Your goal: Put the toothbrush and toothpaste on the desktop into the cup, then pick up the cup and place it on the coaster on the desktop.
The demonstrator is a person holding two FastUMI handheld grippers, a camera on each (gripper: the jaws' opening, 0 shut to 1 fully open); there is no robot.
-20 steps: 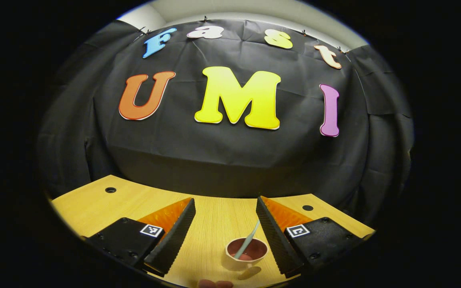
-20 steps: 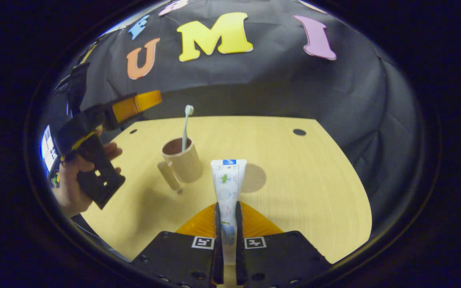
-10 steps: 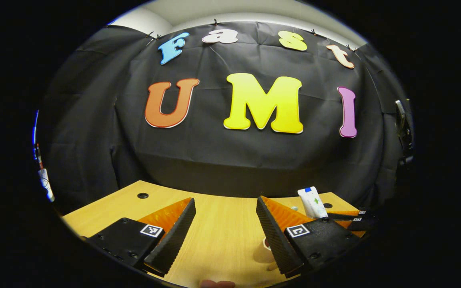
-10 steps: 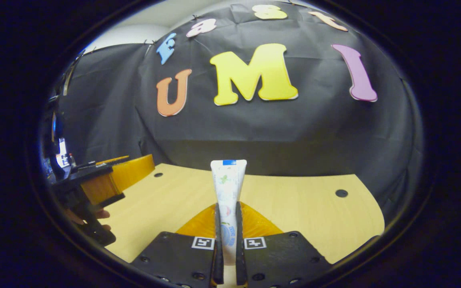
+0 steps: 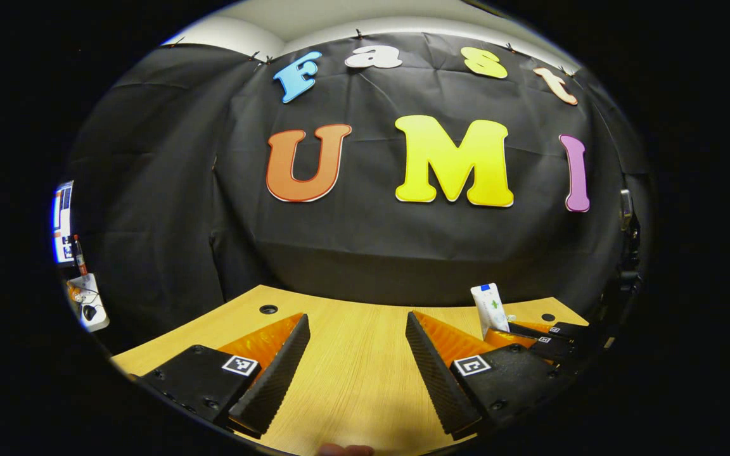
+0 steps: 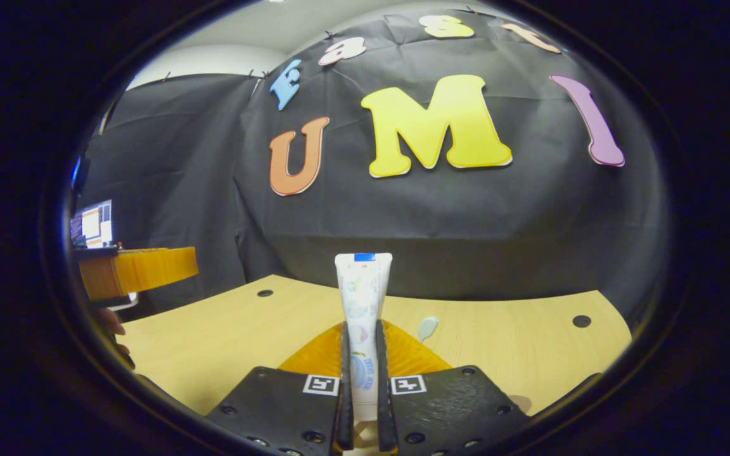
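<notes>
Wooden worktop [image 6: 225, 335] fills the lower frame. Left tool [image 5: 355, 367], low centre of the left gripper view, is spread wide with nothing in it. Right tool [image 6: 360, 373] is clamped on the toothpaste [image 6: 362, 297], which sticks upright between its fingers, bottom centre.

The toothpaste tube [image 6: 362, 297] is white with a blue band at its top end and small green, blue and red print down its face. The worktop [image 6: 498, 335] is pale yellow wood grain with dark round holes. The toothbrush head [image 6: 427, 327] is pale mint-grey.
</notes>
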